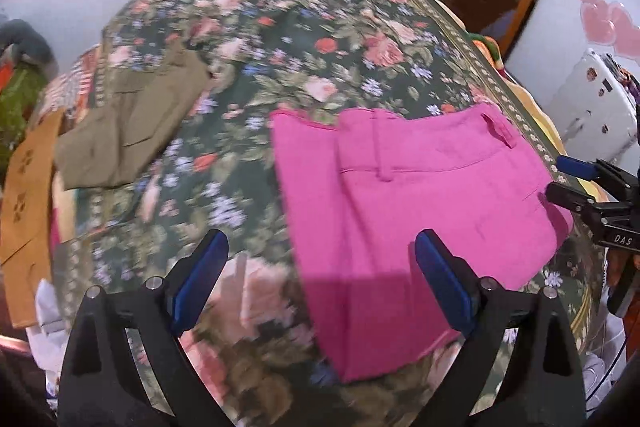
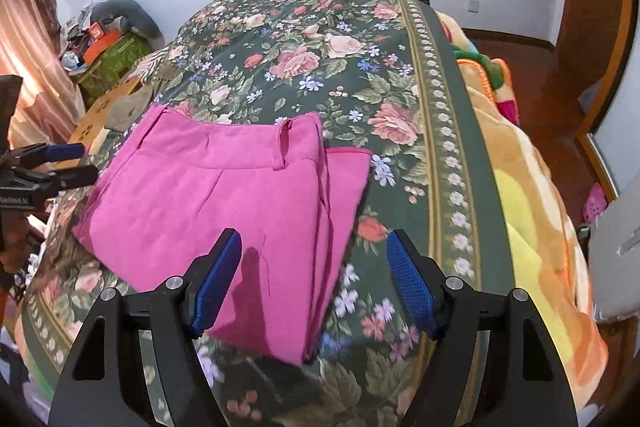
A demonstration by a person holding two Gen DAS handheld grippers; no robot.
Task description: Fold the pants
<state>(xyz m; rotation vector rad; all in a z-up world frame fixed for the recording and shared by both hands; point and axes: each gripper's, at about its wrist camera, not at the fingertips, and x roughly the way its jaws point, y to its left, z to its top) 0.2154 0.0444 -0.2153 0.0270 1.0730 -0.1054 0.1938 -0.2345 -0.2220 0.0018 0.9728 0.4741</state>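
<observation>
Pink pants (image 1: 400,203) lie folded flat on the floral bedspread (image 1: 280,27), waistband at the far side; they also show in the right wrist view (image 2: 224,211). My left gripper (image 1: 322,255) is open and empty, hovering above the pants' near left edge. My right gripper (image 2: 314,251) is open and empty above the pants' near right edge. The right gripper also shows at the right edge of the left wrist view (image 1: 568,179), open. The left gripper shows at the left edge of the right wrist view (image 2: 80,161), open.
Folded olive pants (image 1: 128,123) and an orange garment (image 1: 28,203) lie at the bed's left. A colourful blanket (image 2: 532,211) hangs off the bed's right side (image 2: 452,107). Clutter is piled (image 2: 108,39) at far left; a white appliance (image 1: 596,115) stands right.
</observation>
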